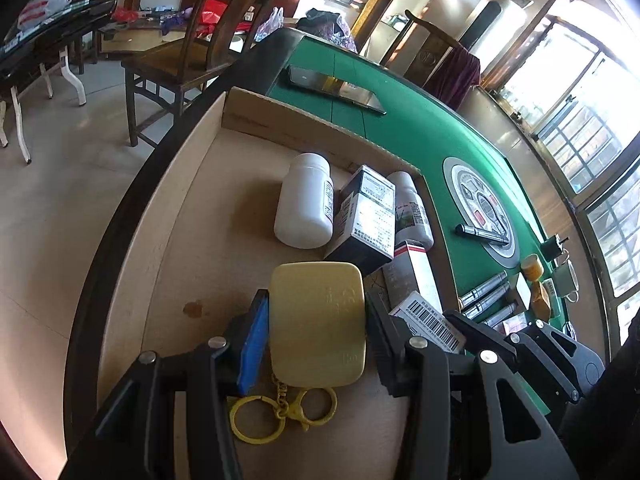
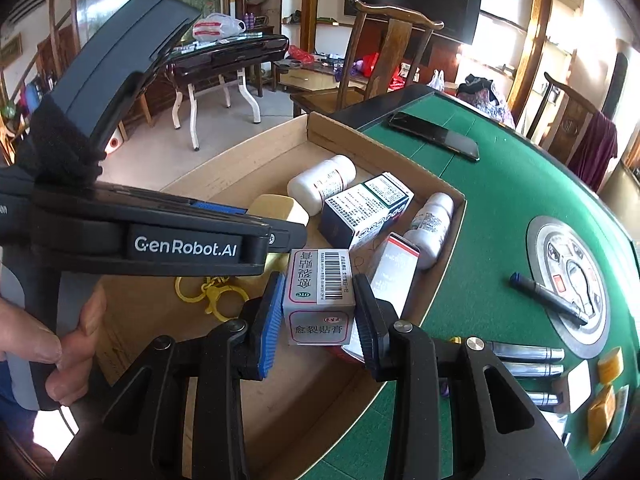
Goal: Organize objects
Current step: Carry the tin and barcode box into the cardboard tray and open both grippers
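Note:
A shallow cardboard box sits on the green table. My left gripper is shut on a yellow case with a yellow key ring, low over the box floor. My right gripper is shut on a small white medicine carton with a barcode, held over the box; it also shows in the left wrist view. In the box lie a white bottle, a dark carton, a smaller white bottle and a red-and-white carton.
On the green felt lie a phone, a black marker across a round metal plate, silver tubes and small yellow packets. Wooden chairs stand beyond the table's edge.

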A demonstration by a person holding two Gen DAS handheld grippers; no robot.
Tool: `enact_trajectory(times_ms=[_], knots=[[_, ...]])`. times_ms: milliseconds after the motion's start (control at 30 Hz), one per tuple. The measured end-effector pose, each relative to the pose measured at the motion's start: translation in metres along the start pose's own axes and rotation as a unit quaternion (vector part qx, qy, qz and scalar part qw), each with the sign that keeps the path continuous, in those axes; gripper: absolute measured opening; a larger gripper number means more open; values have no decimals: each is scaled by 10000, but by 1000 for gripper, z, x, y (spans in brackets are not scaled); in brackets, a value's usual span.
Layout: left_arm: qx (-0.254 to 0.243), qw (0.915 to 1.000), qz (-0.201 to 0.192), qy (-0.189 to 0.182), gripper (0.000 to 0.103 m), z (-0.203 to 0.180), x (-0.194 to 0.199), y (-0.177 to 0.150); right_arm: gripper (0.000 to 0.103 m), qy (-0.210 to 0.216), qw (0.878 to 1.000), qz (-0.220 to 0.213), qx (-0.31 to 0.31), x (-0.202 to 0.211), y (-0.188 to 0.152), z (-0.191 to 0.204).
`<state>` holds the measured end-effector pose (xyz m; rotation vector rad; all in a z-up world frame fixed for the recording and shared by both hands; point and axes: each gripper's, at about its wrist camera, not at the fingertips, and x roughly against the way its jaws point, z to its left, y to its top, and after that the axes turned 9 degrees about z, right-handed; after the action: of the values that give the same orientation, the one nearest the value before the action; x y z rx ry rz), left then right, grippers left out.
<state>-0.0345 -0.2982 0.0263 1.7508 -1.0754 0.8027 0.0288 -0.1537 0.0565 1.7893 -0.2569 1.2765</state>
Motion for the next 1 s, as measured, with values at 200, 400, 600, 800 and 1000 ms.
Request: enact_trajectory(times_ms=[200,400,600,800,1000], knots=[[49,10000,37,4,48,2,0,1,34,-151,9998,25,144,-4,-2,8],[20,10000,33,82,49,2,3,0,35,-355,9992,-32,178,-9,-2,8],[90,9997,-72,207,60,10,6,-5,35,36,9999,19,-167,1,-10,-8],[7,9994,-125,321,61,8,6,-16,37,456,9974,-165,-536,25,-24,-28],[-37,9991,-164,401,64,-1,11,-36,37,839,9901,-433,-1041,57,-42,-69]])
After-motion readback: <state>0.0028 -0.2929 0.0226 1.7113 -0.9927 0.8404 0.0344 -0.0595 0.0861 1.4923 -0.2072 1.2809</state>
